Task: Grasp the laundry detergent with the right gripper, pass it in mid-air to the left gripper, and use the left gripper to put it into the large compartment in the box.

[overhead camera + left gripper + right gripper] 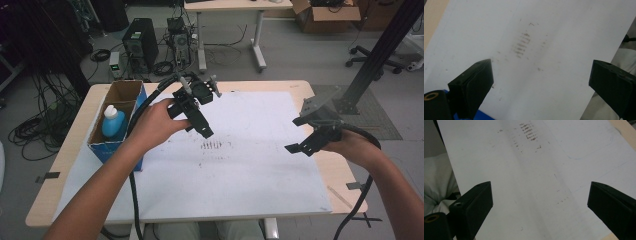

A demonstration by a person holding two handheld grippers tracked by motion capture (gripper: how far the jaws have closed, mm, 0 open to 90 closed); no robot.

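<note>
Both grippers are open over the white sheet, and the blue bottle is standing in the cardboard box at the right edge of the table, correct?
Not quite. The cardboard box with the blue bottle sits at the left edge of the table, as the high view shows. The rest holds: the left gripper and right gripper are both open over the white sheet.

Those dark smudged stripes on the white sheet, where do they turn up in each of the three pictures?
High view: the patch of dark smudged stripes lies near the middle of the white sheet, between the left gripper and the right gripper.
Left gripper view: upper middle, beyond the open jaws.
Right gripper view: top centre.
Shared landmark: the white sheet itself.
</note>
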